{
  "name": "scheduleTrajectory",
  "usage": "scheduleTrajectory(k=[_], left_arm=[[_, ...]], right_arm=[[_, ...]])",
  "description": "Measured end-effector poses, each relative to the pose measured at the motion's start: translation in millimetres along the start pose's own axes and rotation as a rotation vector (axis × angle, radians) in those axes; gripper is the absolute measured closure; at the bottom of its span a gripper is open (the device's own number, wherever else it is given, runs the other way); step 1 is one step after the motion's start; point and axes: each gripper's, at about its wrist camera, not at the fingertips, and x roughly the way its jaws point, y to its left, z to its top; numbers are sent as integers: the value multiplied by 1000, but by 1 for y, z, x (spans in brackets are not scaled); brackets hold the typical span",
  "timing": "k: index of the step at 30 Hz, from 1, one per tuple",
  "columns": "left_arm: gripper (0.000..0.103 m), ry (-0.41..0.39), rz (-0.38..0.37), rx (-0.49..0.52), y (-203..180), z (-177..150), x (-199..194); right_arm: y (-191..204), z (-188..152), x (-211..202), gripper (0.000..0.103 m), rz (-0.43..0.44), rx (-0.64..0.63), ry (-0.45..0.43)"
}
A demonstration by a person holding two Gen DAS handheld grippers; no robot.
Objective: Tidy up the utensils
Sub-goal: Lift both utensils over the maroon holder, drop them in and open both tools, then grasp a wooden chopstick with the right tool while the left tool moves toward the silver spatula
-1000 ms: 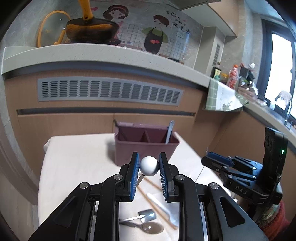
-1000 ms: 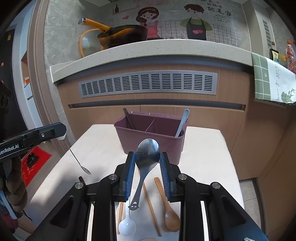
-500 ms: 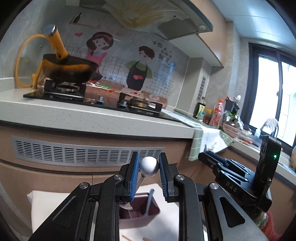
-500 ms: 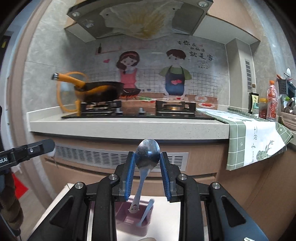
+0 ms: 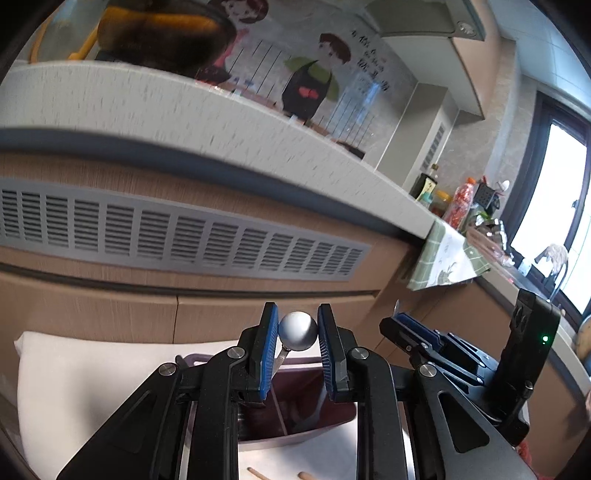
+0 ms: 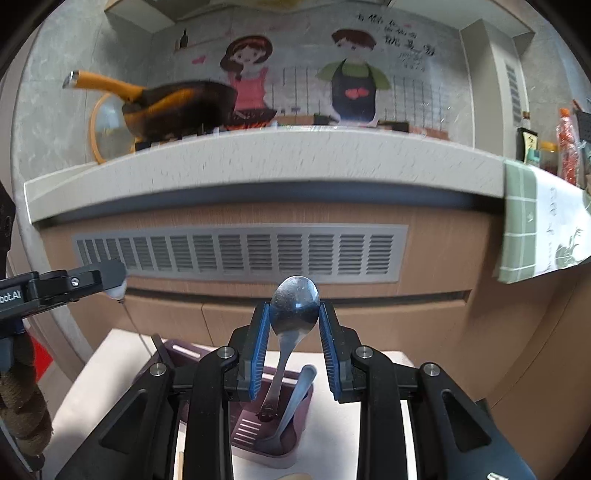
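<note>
Your left hand-held gripper (image 5: 297,345) and right hand-held gripper (image 6: 293,345) are both matte black frames with silver screws at the joints and ribbed blue finger pads (image 6: 257,350), the right one's rear block showing a small green light.

The left hand-held gripper (image 5: 297,347) hides most of the caddy (image 5: 314,417). Two sticks (image 5: 258,473) run off the bottom edge. The pan (image 5: 162,33) is motion-blurred.
</note>
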Motion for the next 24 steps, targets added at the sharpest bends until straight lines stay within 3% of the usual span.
scheduleTrajectory(k=[5,8,12,13,19,24], left_arm=[[81,38,-2,-16,11,-11,15],[78,64,-5,-42,17,-17,21],[57,31,-25,-65,19,-18,10],[56,22,-24,-58,18,-17,5],[56,-3,82,34,4,-33,-36],[55,69,161,64,3,-82,-64]], right_arm=[[10,-16,22,78,27,-27,48],[12,-27,36,77,101,-19,132],[8,-38,39,77,135,15,169],[6,-39,36,76,135,16,166],[0,-39,-6,76,103,3,107],[-3,-63,-34,76,110,0,162]])
